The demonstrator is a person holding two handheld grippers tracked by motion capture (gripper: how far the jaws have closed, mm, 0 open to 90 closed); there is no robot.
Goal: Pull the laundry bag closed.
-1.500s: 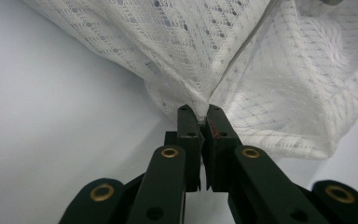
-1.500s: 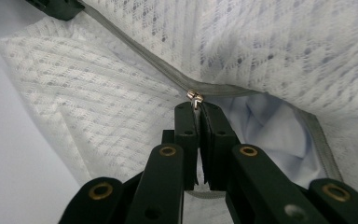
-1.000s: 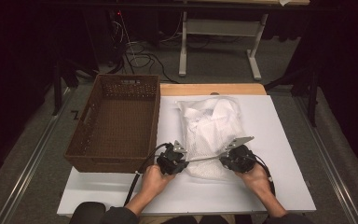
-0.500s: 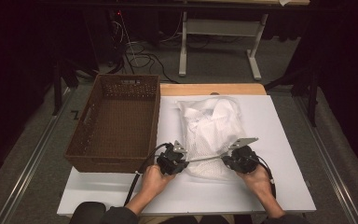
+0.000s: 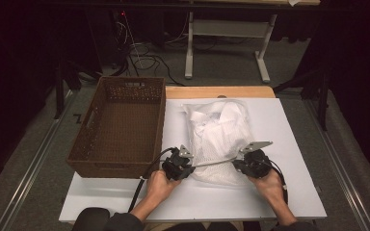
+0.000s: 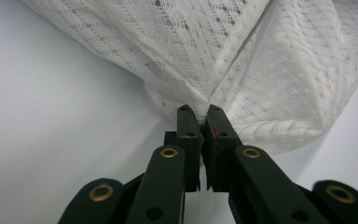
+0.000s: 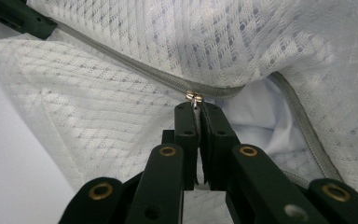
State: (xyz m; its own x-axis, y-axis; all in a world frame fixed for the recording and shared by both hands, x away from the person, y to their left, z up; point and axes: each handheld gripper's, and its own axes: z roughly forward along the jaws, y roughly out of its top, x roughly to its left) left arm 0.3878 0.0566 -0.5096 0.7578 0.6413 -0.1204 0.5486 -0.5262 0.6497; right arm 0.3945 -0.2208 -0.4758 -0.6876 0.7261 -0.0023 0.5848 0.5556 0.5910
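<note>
Left gripper [image 6: 198, 112] clamps the mesh bag's [image 5: 219, 132] corner; right gripper [image 7: 196, 106] clamps its zip pull [image 7: 195, 97]. Keep the bag taut, pull steadily along the zip.

White table [image 5: 294, 192] bears wicker basket [image 5: 120, 125]; mesh bag [image 5: 219, 134].

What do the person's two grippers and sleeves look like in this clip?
Both the left gripper and right gripper are black, each topped by a grey three-cornered plate and trailing a black cable. Brass-coloured rivets dot the jaw links. The sleeve is dark.
</note>
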